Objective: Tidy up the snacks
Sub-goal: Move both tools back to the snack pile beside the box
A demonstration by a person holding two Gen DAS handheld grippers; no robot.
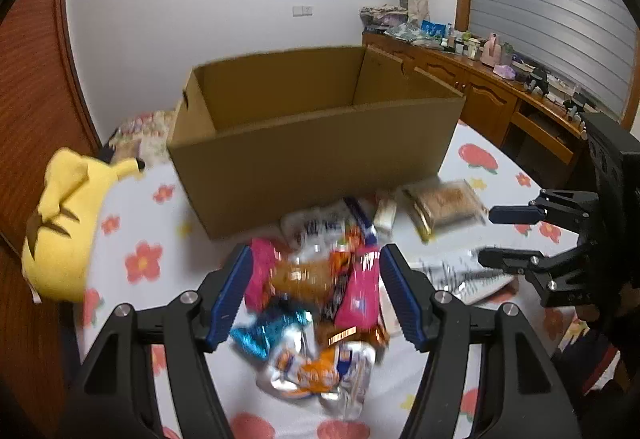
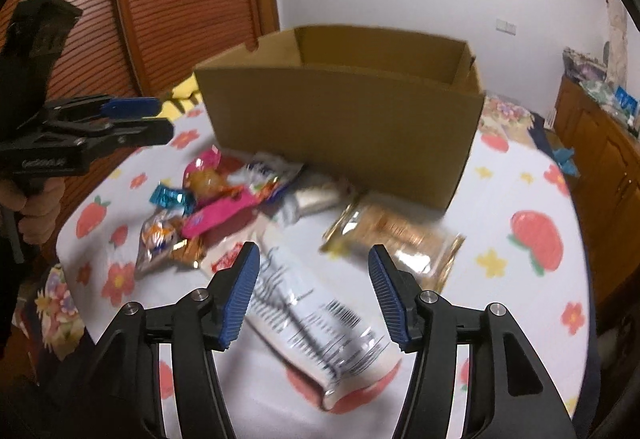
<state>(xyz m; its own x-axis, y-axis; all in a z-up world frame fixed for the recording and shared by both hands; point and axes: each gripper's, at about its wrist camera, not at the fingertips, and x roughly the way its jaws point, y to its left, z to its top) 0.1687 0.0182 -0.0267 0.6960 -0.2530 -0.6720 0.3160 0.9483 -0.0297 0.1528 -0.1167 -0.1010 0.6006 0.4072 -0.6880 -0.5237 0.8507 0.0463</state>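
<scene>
Crinkly foil snack packets (image 1: 320, 291) lie heaped before the cardboard box (image 1: 316, 143).

**My two grippers, up close**

My left gripper (image 1: 316, 297) and right gripper (image 2: 314, 299) look alike — matte black angular linkage arms with round silver screws at the pivots. My fingers (image 1: 230, 299) wear ribbed blue pads. My hand (image 2: 34, 207) wraps a black handle — faint pale lettering marks its side.
</scene>
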